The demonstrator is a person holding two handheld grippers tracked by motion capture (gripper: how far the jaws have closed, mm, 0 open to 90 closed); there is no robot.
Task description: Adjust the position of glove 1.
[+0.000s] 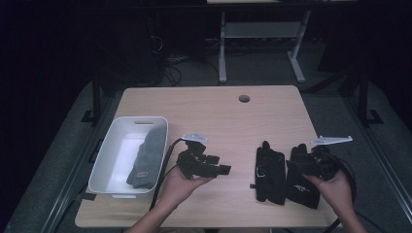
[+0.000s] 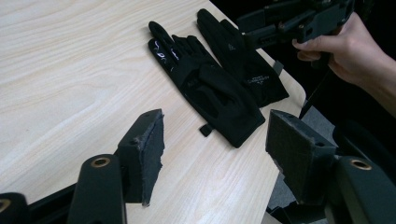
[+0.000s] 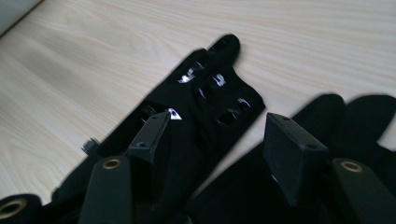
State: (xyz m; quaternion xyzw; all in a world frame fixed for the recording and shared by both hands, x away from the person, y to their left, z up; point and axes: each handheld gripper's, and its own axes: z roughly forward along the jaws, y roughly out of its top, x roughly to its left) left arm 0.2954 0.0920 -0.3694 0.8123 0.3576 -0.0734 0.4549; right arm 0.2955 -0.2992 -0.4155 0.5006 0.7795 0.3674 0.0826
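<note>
**High view entry: pair of black gloves, for pickup**

Item: two black fabric gloves lying flat, side by side on the desk.

Location: the left glove lies just ahead of and below the right claw; the right glove lies directly under that claw. Both sit well apart from the left claw, off to its far side.

Claw state: both released, jaws apart, nothing between the pads.

Handling, as judged: light, limp, thin cloth; not fragile; likely to drape and fold when lifted. Best pinched at the cuff or palm, where fabric bunches.

Also present: white bin holding a grey sock.
</note>
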